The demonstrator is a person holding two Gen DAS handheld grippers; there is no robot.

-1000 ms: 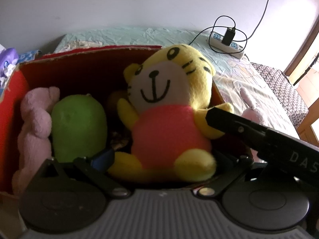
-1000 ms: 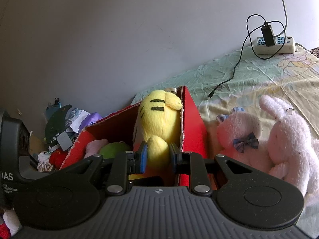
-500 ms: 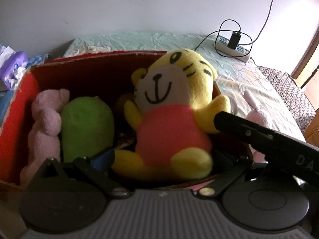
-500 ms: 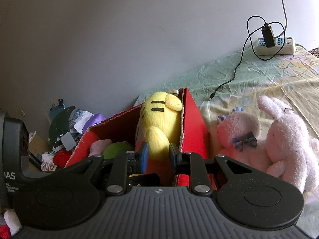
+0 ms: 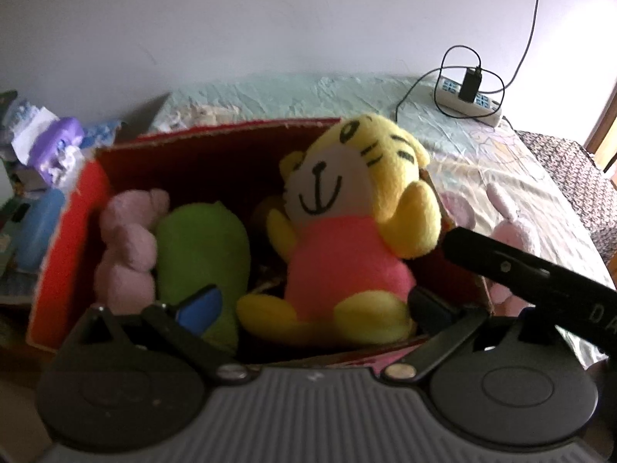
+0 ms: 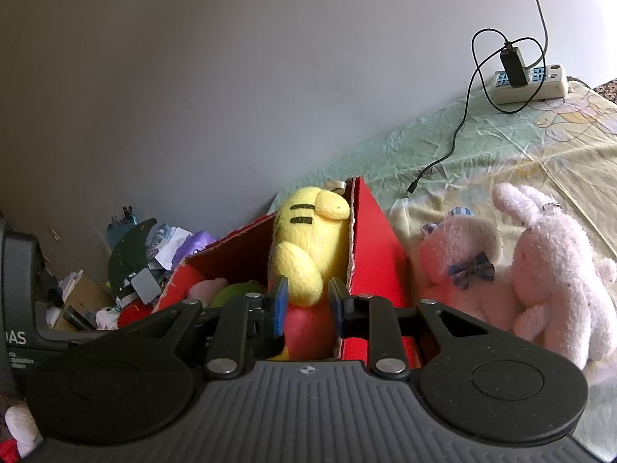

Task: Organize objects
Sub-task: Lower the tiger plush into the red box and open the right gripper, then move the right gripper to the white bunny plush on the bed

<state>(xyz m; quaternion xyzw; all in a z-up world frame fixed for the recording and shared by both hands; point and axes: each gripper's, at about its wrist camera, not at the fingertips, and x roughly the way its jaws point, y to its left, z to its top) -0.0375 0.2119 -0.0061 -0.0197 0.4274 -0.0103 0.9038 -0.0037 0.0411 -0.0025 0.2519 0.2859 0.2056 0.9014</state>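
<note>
Tiger plush (image 5: 347,239) against box's right wall (image 6: 370,247)

Left wrist view: close above red box (image 5: 69,231), facing steeply down past own fingers into it. Right wrist view: near box's right wall (image 6: 380,247), facing shallower, along bed. Shared by 2 views: yellow tiger plush (image 5: 347,231) (image 6: 308,247), power strip (image 5: 468,96) (image 6: 532,85).

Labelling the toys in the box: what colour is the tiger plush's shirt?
Pink-red, on the yellow tiger plush; the left wrist view shows it best.
</note>
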